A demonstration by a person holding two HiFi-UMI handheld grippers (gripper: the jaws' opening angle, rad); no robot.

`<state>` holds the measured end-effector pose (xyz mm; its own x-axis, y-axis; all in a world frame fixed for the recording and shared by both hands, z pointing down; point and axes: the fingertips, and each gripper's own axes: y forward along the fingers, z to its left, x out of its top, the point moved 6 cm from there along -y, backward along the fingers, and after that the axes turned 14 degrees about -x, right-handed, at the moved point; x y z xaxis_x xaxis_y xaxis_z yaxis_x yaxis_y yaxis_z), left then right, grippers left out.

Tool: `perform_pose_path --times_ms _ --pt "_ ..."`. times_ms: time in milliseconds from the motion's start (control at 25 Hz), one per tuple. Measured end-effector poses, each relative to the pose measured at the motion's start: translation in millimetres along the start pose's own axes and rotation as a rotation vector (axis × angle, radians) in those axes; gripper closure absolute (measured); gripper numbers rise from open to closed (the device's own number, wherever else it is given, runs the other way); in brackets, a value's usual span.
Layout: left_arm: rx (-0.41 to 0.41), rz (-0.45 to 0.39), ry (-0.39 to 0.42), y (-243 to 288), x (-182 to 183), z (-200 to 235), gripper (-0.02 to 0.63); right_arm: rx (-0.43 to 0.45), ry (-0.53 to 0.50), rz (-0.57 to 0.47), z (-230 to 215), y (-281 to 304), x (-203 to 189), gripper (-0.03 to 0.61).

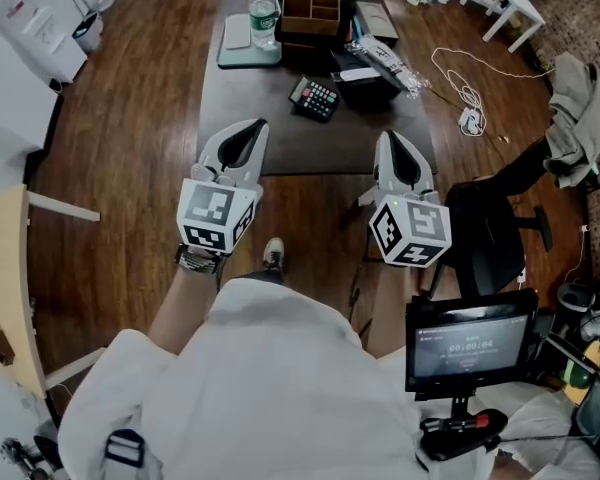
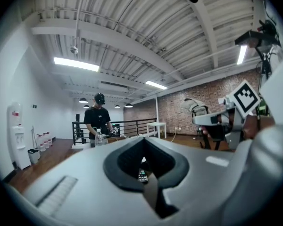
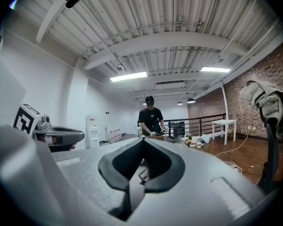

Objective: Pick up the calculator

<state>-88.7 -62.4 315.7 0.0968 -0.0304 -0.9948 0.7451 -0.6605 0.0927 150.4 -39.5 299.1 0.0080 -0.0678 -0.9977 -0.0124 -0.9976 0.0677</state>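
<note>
Head view: calculator (image 1: 314,97) lies on dark table (image 1: 310,150), ahead of both grippers and apart from them. Left gripper (image 1: 252,128) and right gripper (image 1: 390,140) over table's near edge.
Left gripper view: jaws pressed together, nothing held.
Right gripper view: jaws together, empty. Small keyed object beyond them, probably calculator.

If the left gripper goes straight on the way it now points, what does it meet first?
Likely the calculator, which shows straight ahead beyond the shut jaws of the left gripper. Its height is unclear, so it might instead pass above it over the table.
</note>
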Motion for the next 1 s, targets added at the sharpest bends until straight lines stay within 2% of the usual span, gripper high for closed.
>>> perform_pose_path --times_ms 320,520,760,1000 --pt "-0.030 0.004 -0.014 37.3 2.8 54.7 0.607 -0.030 -0.003 0.013 11.2 61.6 8.7 0.577" --pt "-0.054 0.020 -0.030 55.0 -12.7 77.8 0.607 -0.069 -0.023 0.030 14.4 82.5 2.3 0.577" --pt "-0.082 0.032 -0.043 72.1 -15.7 82.5 0.607 -0.100 -0.031 0.043 4.9 92.6 -0.5 0.577" --pt "-0.076 0.042 -0.043 84.0 -14.9 84.6 0.607 -0.087 -0.036 0.043 -1.0 101.4 -0.9 0.577"
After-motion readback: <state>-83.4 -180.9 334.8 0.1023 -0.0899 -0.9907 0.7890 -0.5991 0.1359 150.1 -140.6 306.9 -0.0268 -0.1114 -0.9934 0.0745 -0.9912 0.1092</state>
